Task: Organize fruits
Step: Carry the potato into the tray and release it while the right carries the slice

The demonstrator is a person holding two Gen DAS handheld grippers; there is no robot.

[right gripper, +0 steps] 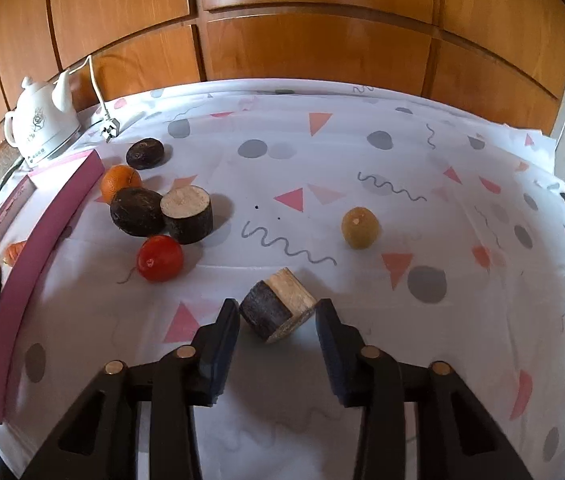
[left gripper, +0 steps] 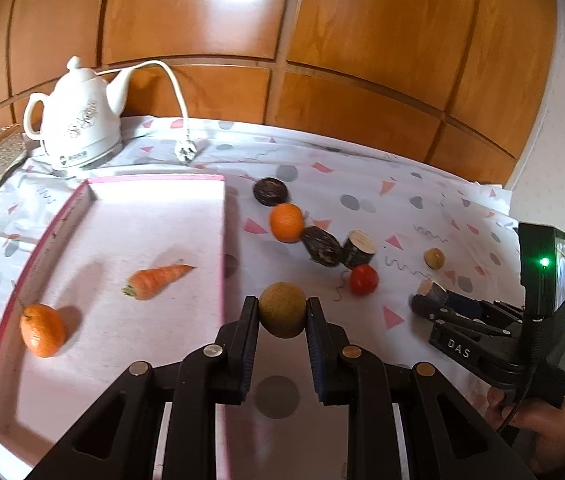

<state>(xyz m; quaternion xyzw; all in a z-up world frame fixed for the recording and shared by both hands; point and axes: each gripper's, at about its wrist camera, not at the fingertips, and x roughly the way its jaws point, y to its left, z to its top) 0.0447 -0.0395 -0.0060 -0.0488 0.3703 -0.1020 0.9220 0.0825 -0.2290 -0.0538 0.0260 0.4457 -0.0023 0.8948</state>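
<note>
While left gripper [left gripper: 282, 312] clamps yellow-green fruit [left gripper: 282, 310]

Round orange citrus fruits [left gripper: 42, 330] [left gripper: 286, 222]: we counted two
Orange carrot [left gripper: 156, 280]: one
Red tomato [right gripper: 160, 258]: one
Yellow-brown round fruits [left gripper: 282, 310] [right gripper: 359, 227]: two
Dark wooden cylinder blocks [right gripper: 187, 214] [right gripper: 278, 310]: two
Dark round wrinkled fruits [right gripper: 145, 153] [right gripper: 136, 212]: two

Home room, wooden panelled wall [left gripper: 202, 32], patterned tablecloth [right gripper: 362, 152], white electric kettle [left gripper: 80, 120]
</note>
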